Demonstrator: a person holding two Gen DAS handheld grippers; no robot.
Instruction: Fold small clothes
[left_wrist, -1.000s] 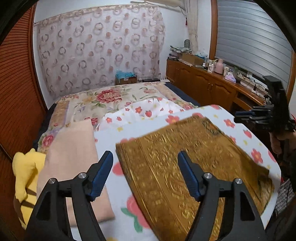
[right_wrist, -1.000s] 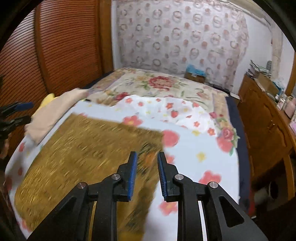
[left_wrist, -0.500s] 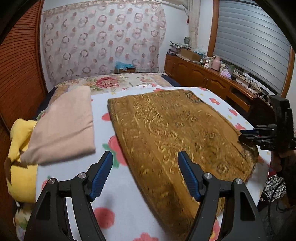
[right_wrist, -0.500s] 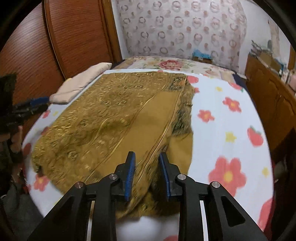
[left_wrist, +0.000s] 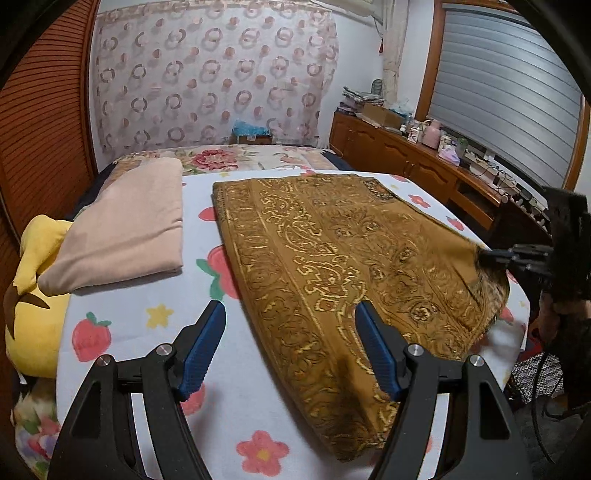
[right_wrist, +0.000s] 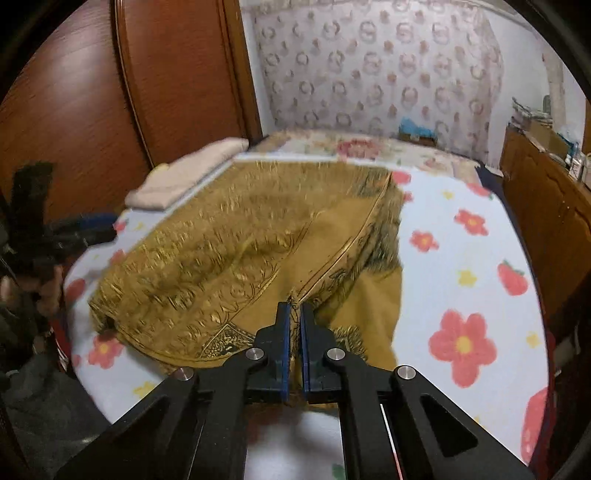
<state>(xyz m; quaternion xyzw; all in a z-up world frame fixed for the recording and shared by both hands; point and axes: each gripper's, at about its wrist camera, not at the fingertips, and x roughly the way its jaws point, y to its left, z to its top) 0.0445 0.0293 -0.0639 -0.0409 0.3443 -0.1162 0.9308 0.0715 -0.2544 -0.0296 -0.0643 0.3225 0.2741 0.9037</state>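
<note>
Between my right jaws, pressed together at the near edge of the bed, I hold a pinch of the brown patterned garment (right_wrist: 236, 258); the right gripper (right_wrist: 293, 325) has its blue pads clamped on the hem close to the near right corner of the cloth, and the fabric rises in a small ridge up to the pinch. My left gripper (left_wrist: 291, 347) hangs over the garment's near left side with its jaws spread wide, one blue pad over the white flowered blanket (left_wrist: 122, 302) and the other over the brown cloth, touching nothing that I can see.

Outward from there, the garment lies spread across the middle of the bed on the blanket, its far edge roughly straight and its right side bunched and partly turned under. A folded pink cloth (left_wrist: 125, 229) sits near the bed's left edge, well apart from the brown one, with a yellow soft toy (left_wrist: 33, 295) just beyond it at the edge.

I judge that the step in hand is taking hold of both near corners before the first fold. To do it well I should bring my left jaws down on the near left corner at the same depth as my right pinch, catching every layer. Then both hands should lift together and carry the near edge evenly to the far edge, so the crumpled right side draws flat instead of folding in its creases.
</note>
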